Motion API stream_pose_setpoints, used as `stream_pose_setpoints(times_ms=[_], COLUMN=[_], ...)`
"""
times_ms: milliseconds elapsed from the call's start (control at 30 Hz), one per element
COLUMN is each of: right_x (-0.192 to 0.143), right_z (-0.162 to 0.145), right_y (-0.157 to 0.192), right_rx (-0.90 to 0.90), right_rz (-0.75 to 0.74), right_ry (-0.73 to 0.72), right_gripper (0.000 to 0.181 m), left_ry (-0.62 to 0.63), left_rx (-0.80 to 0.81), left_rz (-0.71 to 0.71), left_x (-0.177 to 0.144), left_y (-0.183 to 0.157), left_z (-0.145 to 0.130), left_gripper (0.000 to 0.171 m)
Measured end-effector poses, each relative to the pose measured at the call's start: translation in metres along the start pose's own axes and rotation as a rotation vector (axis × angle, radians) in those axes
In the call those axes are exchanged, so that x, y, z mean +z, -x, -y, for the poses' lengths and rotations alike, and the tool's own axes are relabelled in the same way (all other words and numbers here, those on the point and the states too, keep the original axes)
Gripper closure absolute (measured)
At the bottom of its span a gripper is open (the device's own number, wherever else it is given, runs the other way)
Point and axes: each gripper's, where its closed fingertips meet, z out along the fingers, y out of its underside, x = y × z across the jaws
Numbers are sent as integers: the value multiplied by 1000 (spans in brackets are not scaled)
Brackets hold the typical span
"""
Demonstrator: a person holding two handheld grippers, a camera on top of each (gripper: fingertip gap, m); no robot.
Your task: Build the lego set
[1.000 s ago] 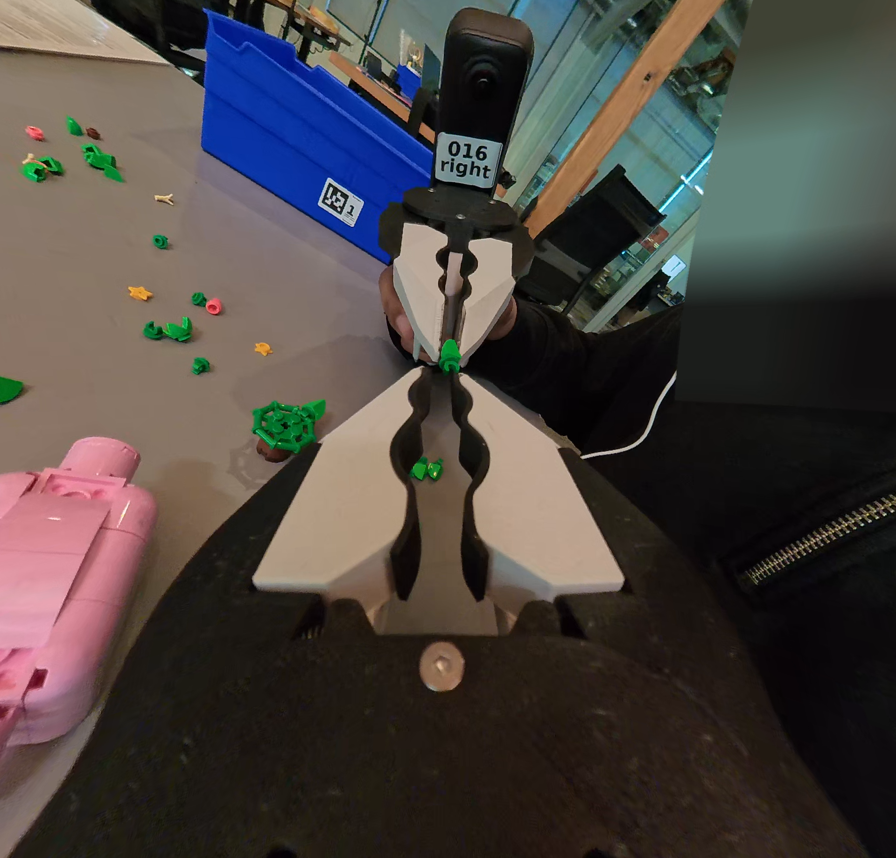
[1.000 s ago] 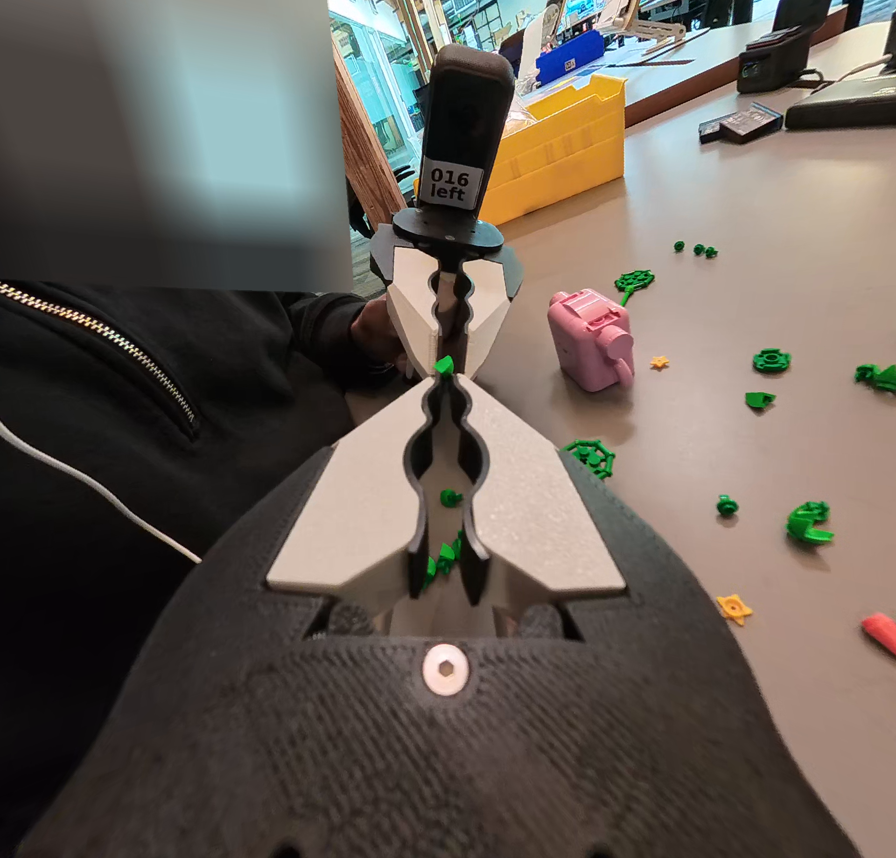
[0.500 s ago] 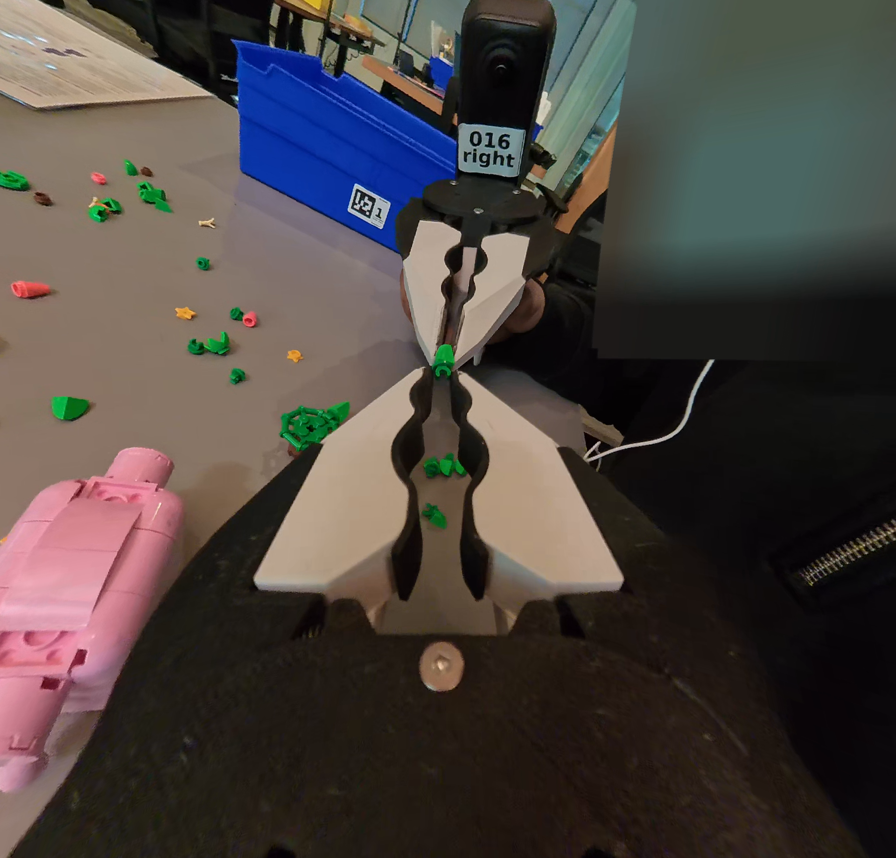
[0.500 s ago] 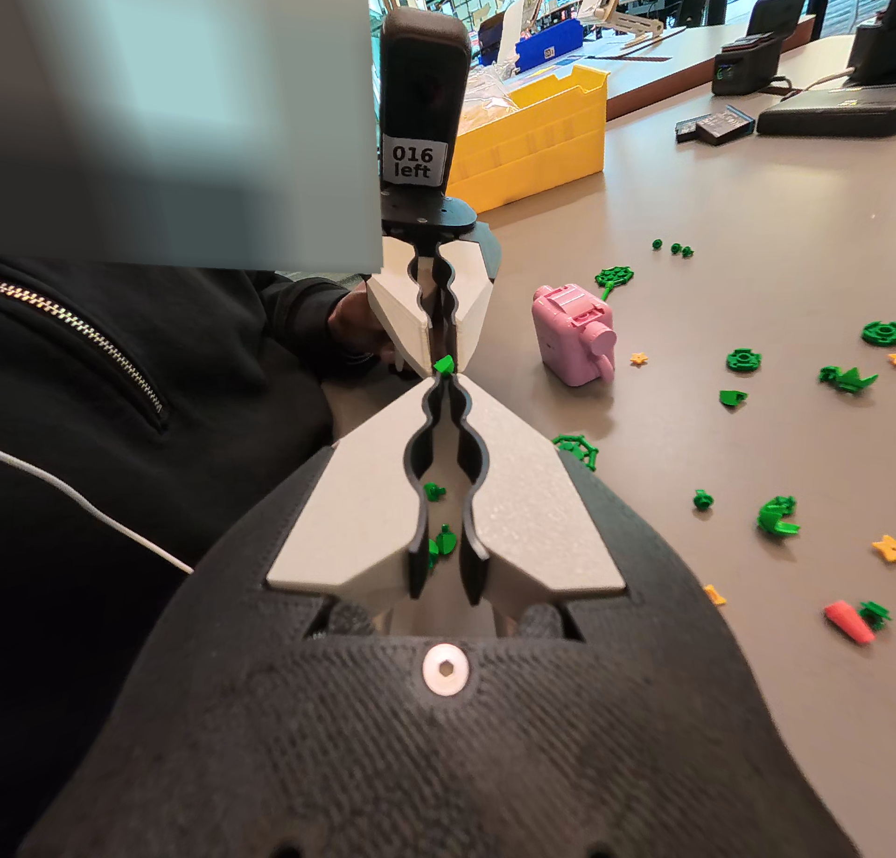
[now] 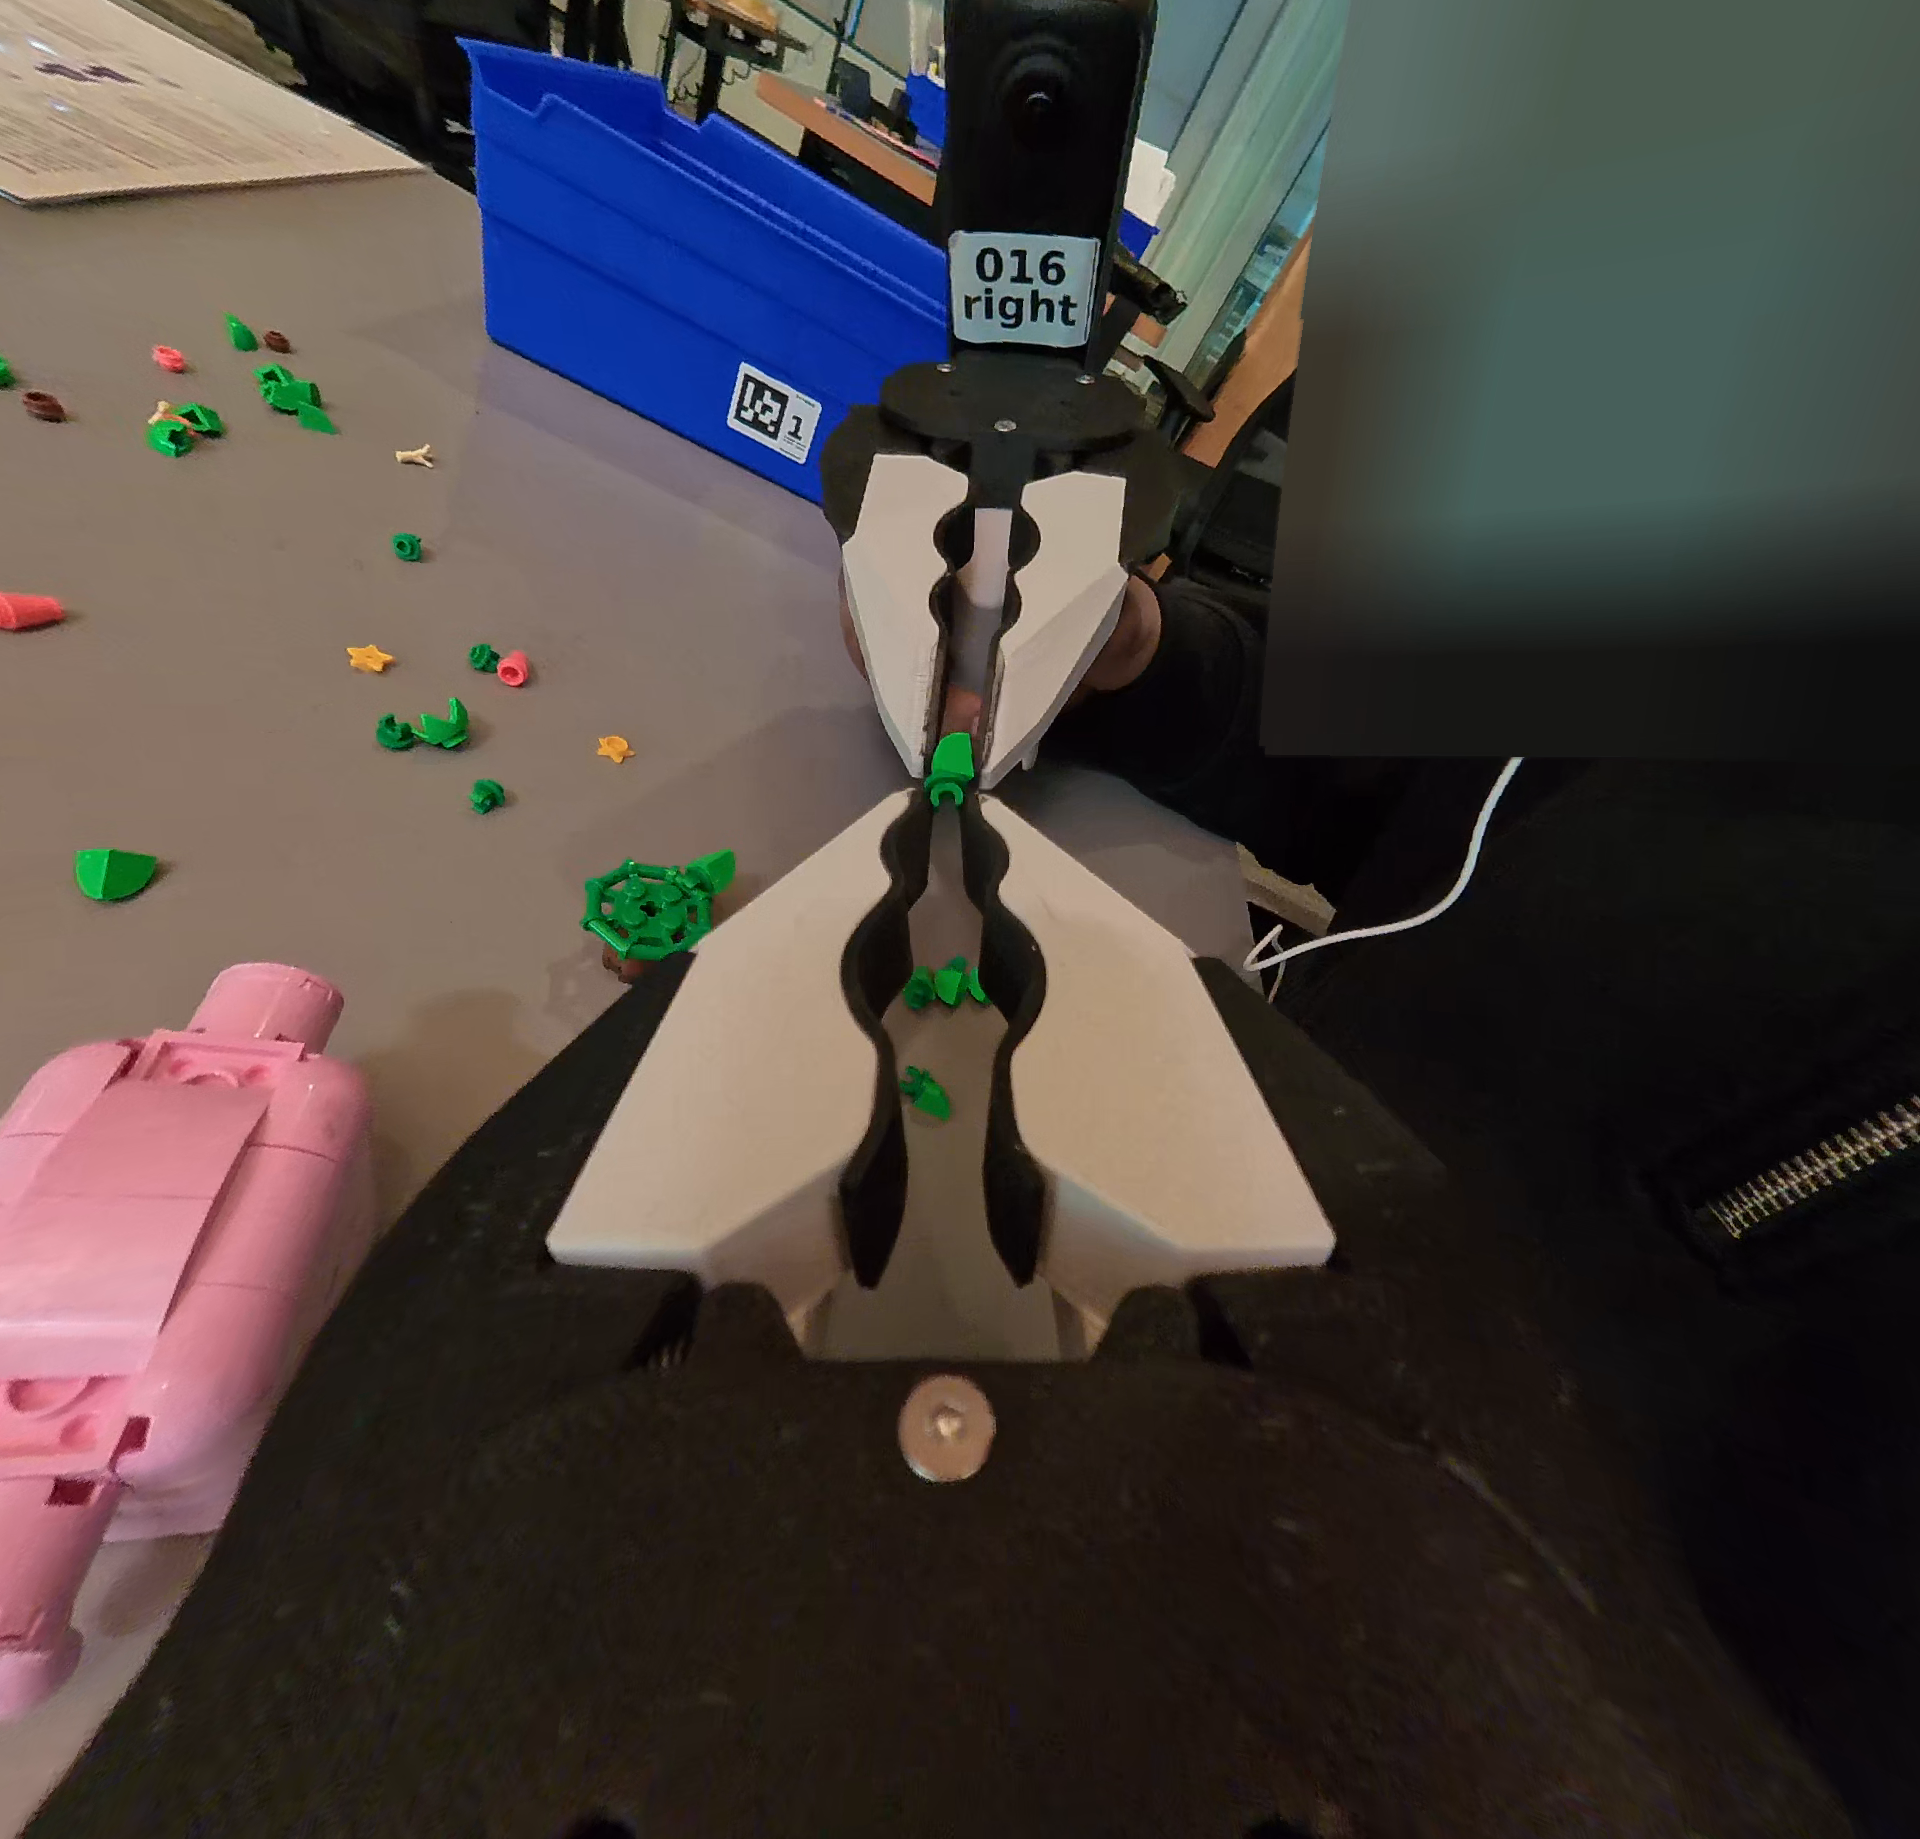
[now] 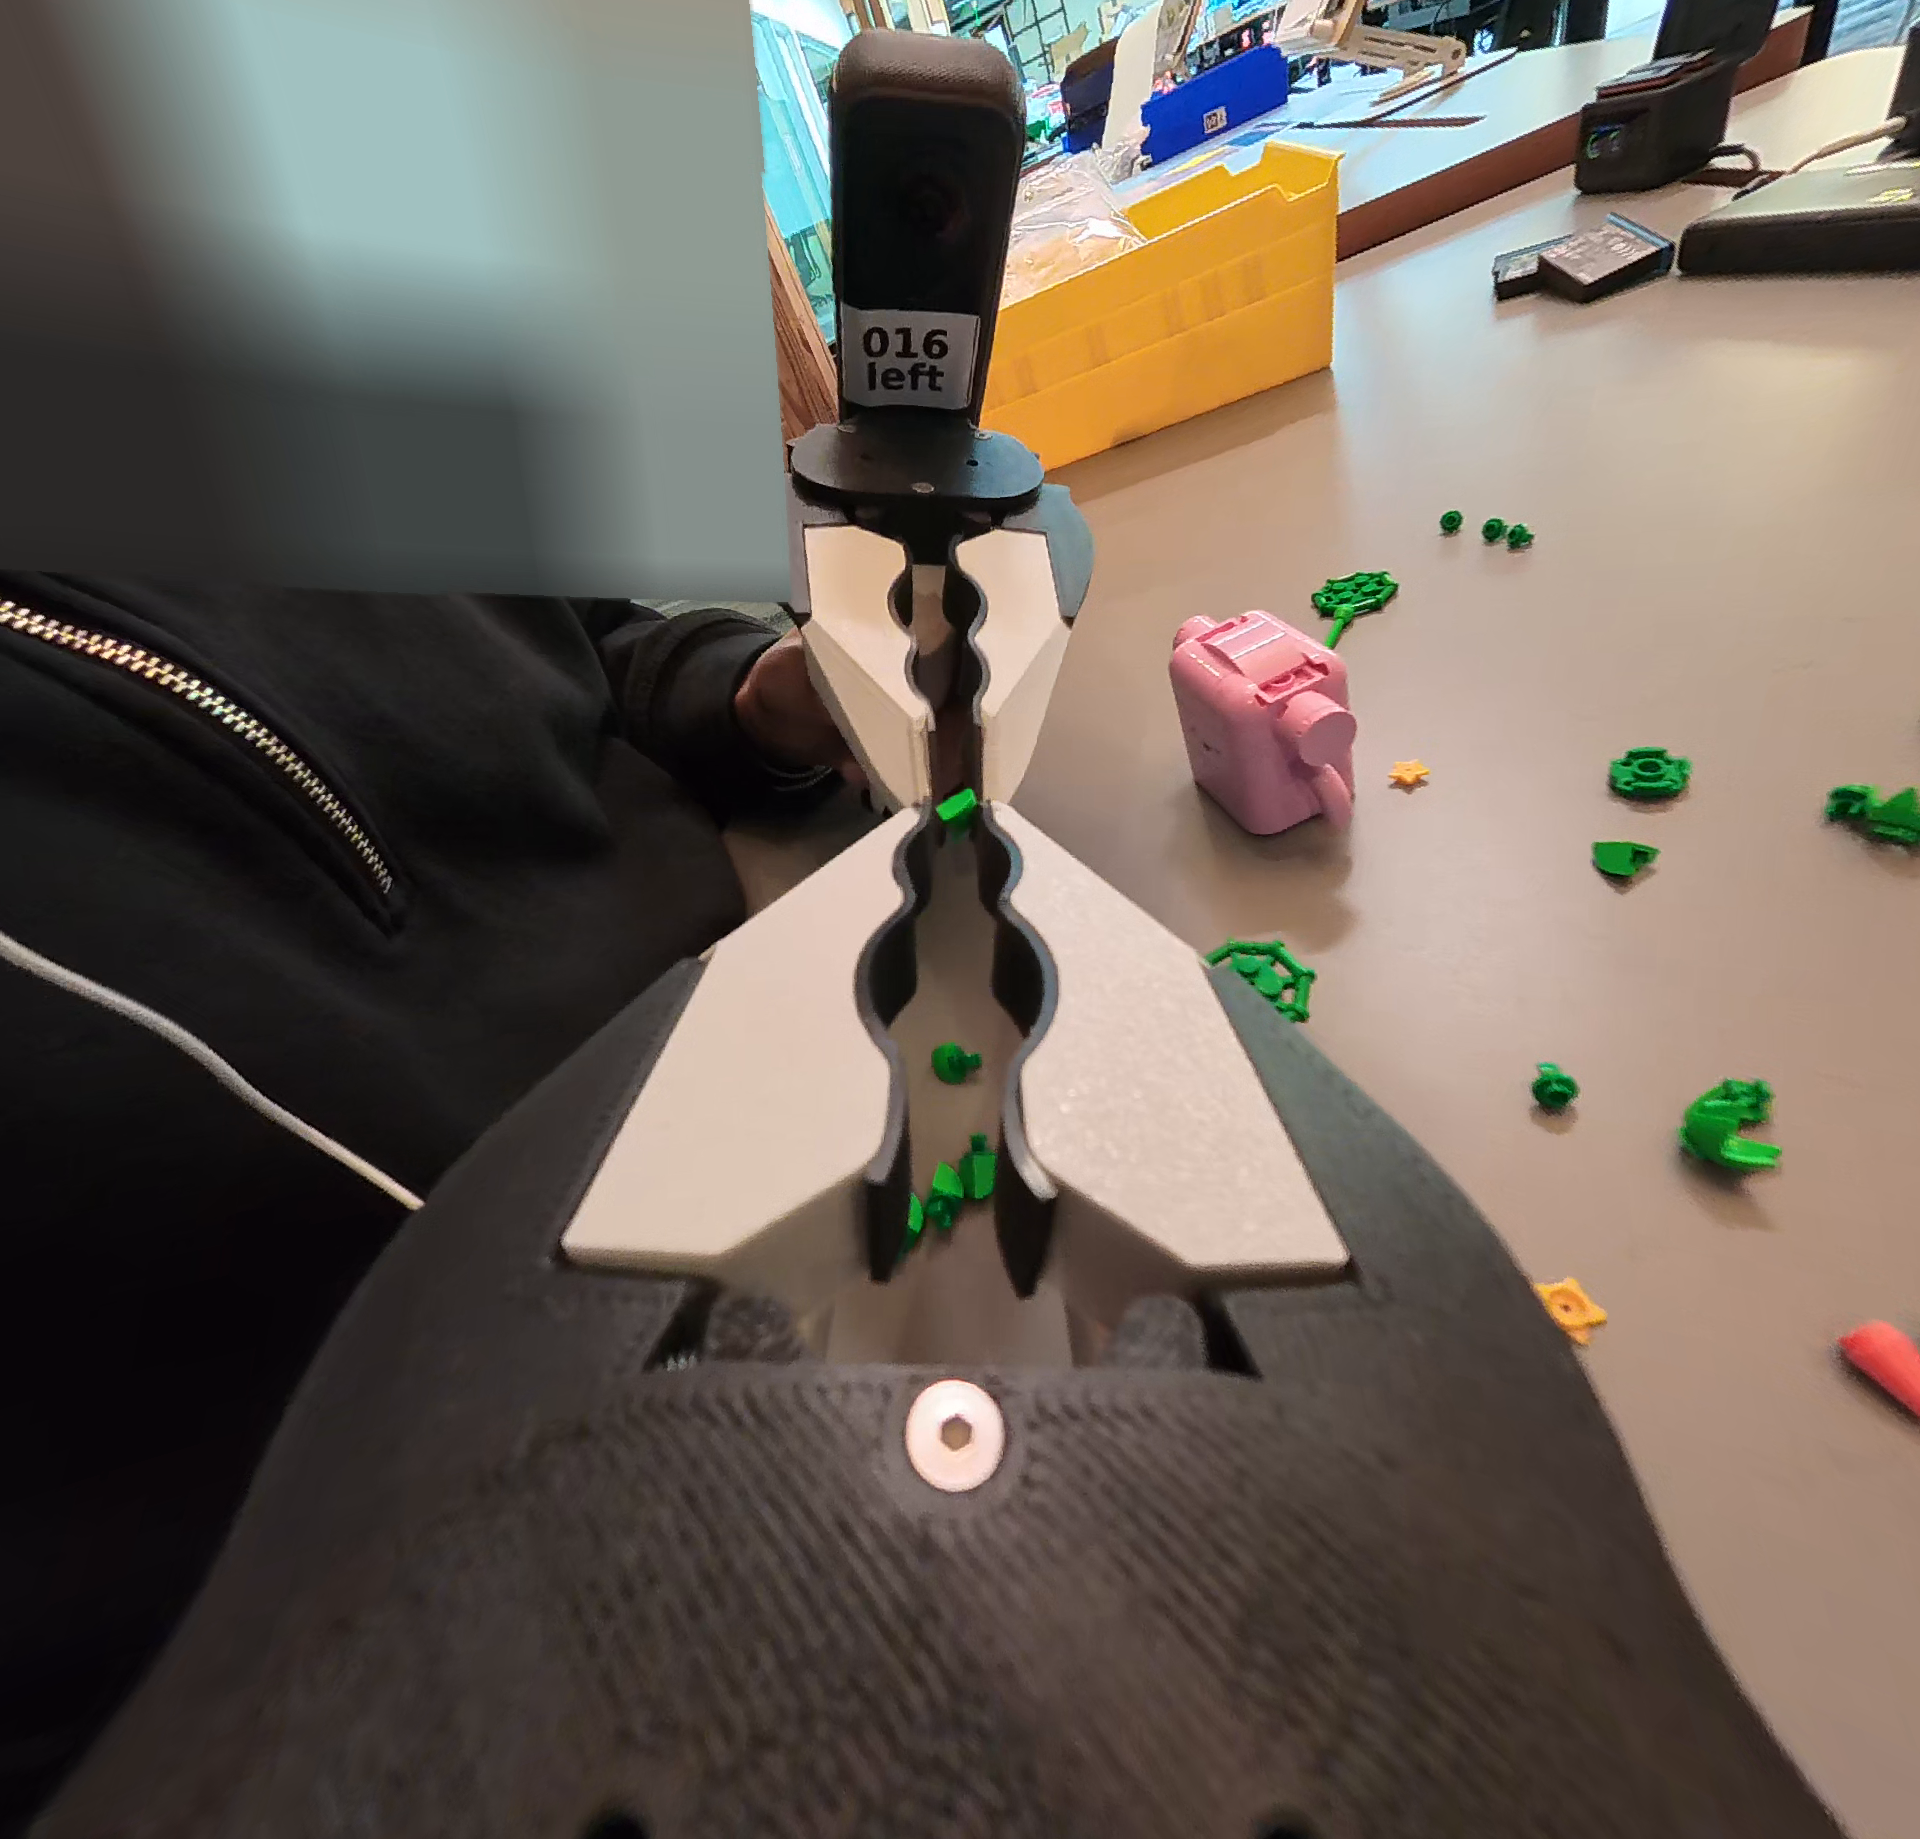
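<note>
I see matt grainy white plastic fingers (image 6: pixel 1143 1114) on my right gripper (image 6: pixel 951 833), glossy smooth pink plastic build (image 6: pixel 1262 724) beside them, slightly reflective smooth grey table (image 6: pixel 1558 646), shiny yellow plastic bin (image 6: pixel 1174 314) behind the build

Two tongs meet tip to tip, the left tongs (image 5: pixel 948 802) and the right tongs (image 5: pixel 954 750), with one small green piece (image 5: pixel 951 763) between the tips. One pink block (image 6: pixel 1262 724) stands on the desk (image 6: pixel 1558 646). Beside the block lie two green webs (image 6: pixel 1353 600), one behind it and one in front. Two orange stars (image 6: pixel 1409 773) show, one just right of the block. One yellow bin (image 6: pixel 1174 303) stands behind it. One blue bin (image 5: pixel 665 231) shows in the left wrist view.
</note>
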Motion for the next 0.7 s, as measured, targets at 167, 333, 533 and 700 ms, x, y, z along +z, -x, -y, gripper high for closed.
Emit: stream_pose_setpoints(times_ms=[167, 333, 533, 700], right_x=[0, -2, -1, 0], right_z=[0, 3, 4, 3], right_y=[0, -4, -6, -7], right_rx=[10, 50, 185, 255], right_rz=[2, -8, 33, 62], right_ry=[2, -18, -53, -68], right_gripper=[177, 177, 177, 177], left_ry=[2, -17, -20, -18], left_rx=[13, 44, 48, 45], left_rz=[6, 36, 61, 63], left_x=[0, -1, -2, -2], left_y=[0, 2, 5, 6], left_z=[0, 3, 4, 3], left_gripper=[170, 168, 170, 170])
